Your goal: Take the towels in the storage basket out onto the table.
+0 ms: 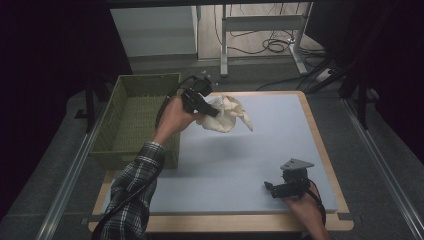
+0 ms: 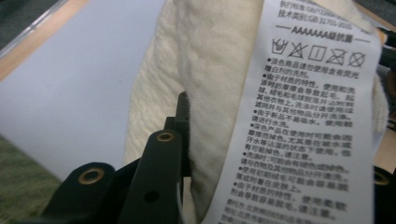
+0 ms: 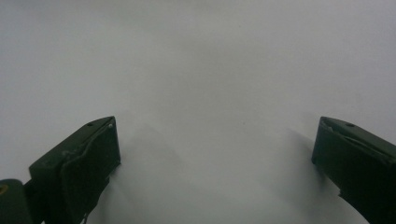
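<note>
Where the left claw (image 1: 212, 111) clamps a cream cloth (image 1: 227, 114) above the far-left worktop (image 1: 260, 150), its white care label (image 2: 306, 121) shows "AAAAAAA"; the green basket (image 1: 131, 120) lies left; the right claw (image 3: 215, 154) gapes wide.

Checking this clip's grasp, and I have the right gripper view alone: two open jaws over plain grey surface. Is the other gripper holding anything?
Observer: Yes. In the high view the left gripper is shut on a cream cloth, lifted off the mat.
Operator: Any markings on it?
Observer: The left gripper view shows a white care label with printed text hanging from the cloth.
Operator: Where might it go?
Observer: A green basket sits just left of that hand, off the mat's edge.
</note>
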Available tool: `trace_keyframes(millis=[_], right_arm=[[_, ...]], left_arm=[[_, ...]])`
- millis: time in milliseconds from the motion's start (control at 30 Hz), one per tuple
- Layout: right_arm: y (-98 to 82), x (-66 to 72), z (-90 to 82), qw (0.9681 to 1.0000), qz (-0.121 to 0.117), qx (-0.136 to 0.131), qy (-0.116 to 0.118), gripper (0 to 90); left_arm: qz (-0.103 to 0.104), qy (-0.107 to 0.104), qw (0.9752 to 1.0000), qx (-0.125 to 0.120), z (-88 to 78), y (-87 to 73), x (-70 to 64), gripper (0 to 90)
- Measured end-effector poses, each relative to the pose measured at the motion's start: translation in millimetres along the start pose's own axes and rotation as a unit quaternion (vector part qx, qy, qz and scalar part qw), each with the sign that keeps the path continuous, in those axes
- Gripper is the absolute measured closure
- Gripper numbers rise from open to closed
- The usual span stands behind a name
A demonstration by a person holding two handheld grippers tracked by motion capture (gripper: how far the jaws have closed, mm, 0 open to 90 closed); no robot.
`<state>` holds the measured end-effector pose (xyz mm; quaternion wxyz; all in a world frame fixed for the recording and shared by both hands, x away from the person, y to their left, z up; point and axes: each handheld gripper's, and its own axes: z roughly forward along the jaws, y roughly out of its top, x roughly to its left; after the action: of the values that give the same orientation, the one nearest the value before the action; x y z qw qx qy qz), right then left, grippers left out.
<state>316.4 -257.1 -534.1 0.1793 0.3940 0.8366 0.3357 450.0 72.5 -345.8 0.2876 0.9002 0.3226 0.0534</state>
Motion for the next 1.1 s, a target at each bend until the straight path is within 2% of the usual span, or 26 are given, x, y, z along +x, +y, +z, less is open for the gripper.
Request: trace_keyframes(millis=[167,400,867,1000,1100], right_arm=[[0.0,0.0,0.0,1.0,0.001,0.0,0.0,0.9],[-0.1,-0.2,0.1,1.0,0.0,0.0,0.0,0.9],[-0.1,-0.4,0.0,1.0,-0.001,0.0,0.0,1.0],[-0.1,-0.3,0.0,1.0,-0.001,0.0,0.0,1.0],[-0.1,-0.4,0.0,1.0,-0.002,0.0,-0.001,1.0]], left_arm=[[0.006,-0.01,0.9999,0.009,23.8,1.9,-6.5,76.2],[0.014,-0.01,0.9997,0.02,57.5,-4.0,-14.3,75.8],[0.02,-0.015,0.9982,0.054,122.2,-32.8,-22.0,71.9],[0.016,-0.021,0.9982,0.054,133.0,-40.4,-23.8,67.3],[0.01,-0.025,0.9981,0.056,142.2,-46.7,-25.4,57.0]])
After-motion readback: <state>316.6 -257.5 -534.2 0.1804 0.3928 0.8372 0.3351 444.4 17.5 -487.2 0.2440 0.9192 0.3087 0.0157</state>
